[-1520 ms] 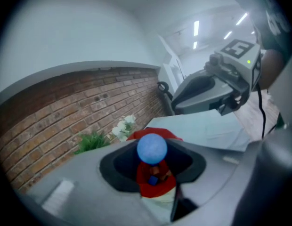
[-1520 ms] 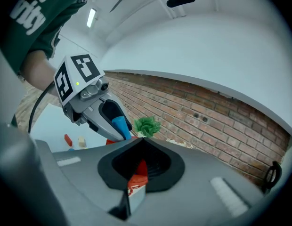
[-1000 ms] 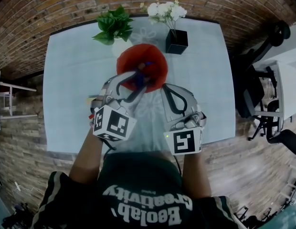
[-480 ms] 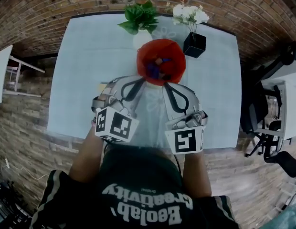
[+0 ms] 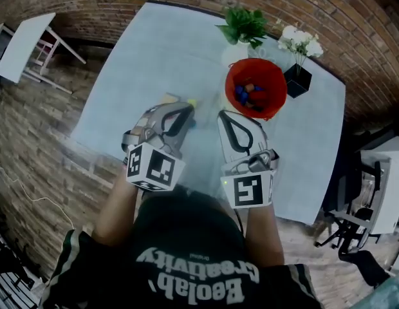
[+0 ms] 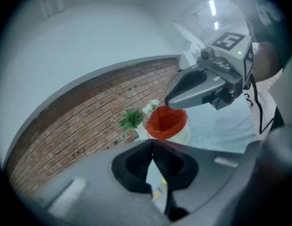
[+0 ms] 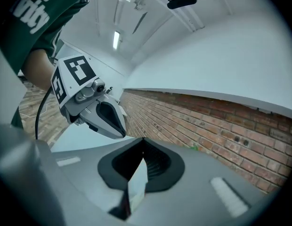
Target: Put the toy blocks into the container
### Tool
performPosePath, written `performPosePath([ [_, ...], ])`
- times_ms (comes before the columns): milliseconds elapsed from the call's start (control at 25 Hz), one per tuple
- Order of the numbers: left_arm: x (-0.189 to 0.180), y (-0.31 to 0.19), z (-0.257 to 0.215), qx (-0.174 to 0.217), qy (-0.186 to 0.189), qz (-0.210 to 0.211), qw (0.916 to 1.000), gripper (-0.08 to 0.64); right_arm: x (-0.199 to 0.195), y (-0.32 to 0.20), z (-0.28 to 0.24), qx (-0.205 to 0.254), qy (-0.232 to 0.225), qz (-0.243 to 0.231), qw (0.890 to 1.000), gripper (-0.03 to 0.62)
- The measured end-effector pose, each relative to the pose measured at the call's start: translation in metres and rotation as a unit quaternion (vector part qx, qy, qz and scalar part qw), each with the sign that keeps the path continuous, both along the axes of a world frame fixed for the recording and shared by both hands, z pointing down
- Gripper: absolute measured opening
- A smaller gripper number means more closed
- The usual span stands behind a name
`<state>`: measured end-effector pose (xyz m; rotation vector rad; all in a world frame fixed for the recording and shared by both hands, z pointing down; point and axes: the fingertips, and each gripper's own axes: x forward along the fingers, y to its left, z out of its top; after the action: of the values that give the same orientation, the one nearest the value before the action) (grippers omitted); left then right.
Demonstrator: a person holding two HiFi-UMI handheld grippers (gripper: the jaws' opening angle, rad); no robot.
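The red container (image 5: 256,89) stands on the pale table (image 5: 148,50) and holds several small blocks (image 5: 248,94), blue and orange among them. A few loose blocks (image 5: 186,103), yellow and tan, lie on the table just past my left gripper (image 5: 188,111). That gripper is shut with nothing in it and sits left of the container. My right gripper (image 5: 224,116) is beside it, shut and empty, just short of the container. In the left gripper view the shut left gripper (image 6: 153,143) points toward the red container (image 6: 166,121). The right gripper (image 7: 142,141) faces the brick wall.
A green plant in a white pot (image 5: 242,28) and white flowers in a black vase (image 5: 297,69) stand right behind the container. The table's near edge (image 5: 109,163) runs under my forearms. A white side table (image 5: 26,44) stands at the far left, office chairs (image 5: 354,224) at the right.
My left gripper has drawn back from over the container to the table beside it, and its jaws have closed. The head view has swung, so the container now lies to the right.
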<state>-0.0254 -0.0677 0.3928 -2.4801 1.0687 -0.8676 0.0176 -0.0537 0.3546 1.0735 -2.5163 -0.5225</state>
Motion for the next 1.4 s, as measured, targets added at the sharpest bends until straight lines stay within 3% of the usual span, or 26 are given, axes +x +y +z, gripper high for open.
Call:
performPosePath([
  [360, -0.030, 0.019, 0.001, -0.007, -0.007, -0.034, 0.9994, 0.003, -0.033, 0.014, 0.001, -0.002, 0.003, -0.041, 0.999, 0.006],
  [480, -0.024, 0.021, 0.013, -0.032, -0.006, -0.020, 0.9993, 0.005, -0.033, 0.014, 0.004, -0.003, 0.000, -0.039, 0.999, 0.006],
  [600, -0.014, 0.023, 0.038, -0.074, -0.018, 0.006, 0.9971, 0.059, -0.030, 0.014, 0.008, -0.006, 0.002, -0.033, 0.999, 0.006],
  [800, -0.002, 0.014, 0.096, -0.141, -0.051, 0.035, 0.9881, 0.157, -0.019, 0.012, 0.016, -0.014, 0.008, -0.017, 1.000, 0.006],
  [1080, 0.001, 0.004, 0.178, -0.239, -0.080, 0.049, 0.9666, 0.181, 0.000, 0.005, 0.035, -0.032, 0.021, 0.008, 0.999, 0.006],
  [1400, 0.001, -0.008, 0.226, -0.274, -0.081, 0.040, 0.9574, 0.199, 0.015, -0.001, 0.057, -0.055, 0.031, 0.028, 0.998, 0.006],
])
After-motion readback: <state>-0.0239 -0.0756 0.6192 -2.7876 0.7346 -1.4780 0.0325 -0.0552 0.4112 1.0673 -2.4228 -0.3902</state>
